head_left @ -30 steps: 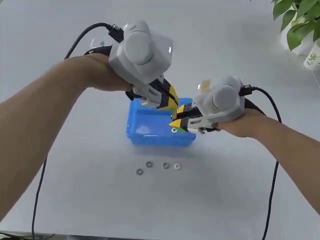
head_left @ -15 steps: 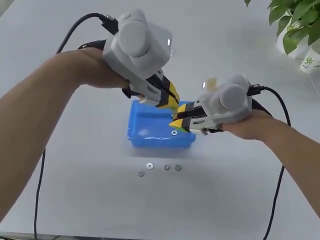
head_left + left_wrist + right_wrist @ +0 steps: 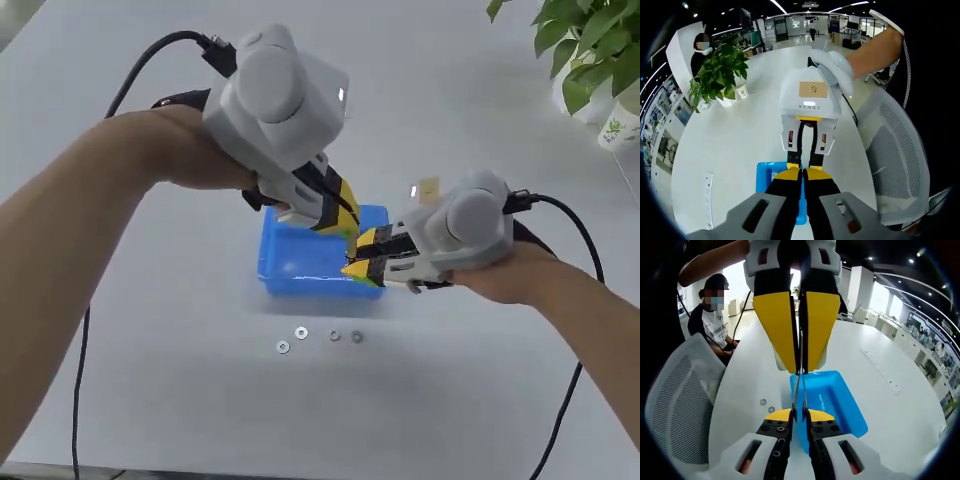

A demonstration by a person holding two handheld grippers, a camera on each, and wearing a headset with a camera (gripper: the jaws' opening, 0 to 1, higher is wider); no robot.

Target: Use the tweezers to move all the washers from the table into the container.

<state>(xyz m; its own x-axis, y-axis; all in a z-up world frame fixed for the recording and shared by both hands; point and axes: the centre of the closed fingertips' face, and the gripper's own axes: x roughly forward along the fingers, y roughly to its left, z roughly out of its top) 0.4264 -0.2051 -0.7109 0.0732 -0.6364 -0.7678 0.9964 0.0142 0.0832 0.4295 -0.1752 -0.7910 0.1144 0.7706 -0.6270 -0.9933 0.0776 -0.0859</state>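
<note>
Thin metal tweezers (image 3: 799,371) run between both grippers over the blue container (image 3: 300,265). In the right gripper view, my left gripper (image 3: 800,367) comes down from above with its yellow jaws pressed onto the tweezers' upper part. My right gripper (image 3: 799,415) is shut on their lower end. In the head view, the left gripper (image 3: 347,222) and right gripper (image 3: 352,264) meet tip to tip above the container's right side. Several washers (image 3: 301,332) lie in a row on the white table in front of the container, and two washers (image 3: 763,402) appear left of the jaws.
A potted plant (image 3: 590,50) stands at the table's far right corner. A mesh chair (image 3: 680,405) and a seated person (image 3: 715,315) are beyond the table edge. Cables trail from both grippers across the table (image 3: 150,330).
Both grippers stay joined over the container, drifting slightly toward its right front corner. A washer seen inside the container earlier is now covered by the right gripper's tips.
</note>
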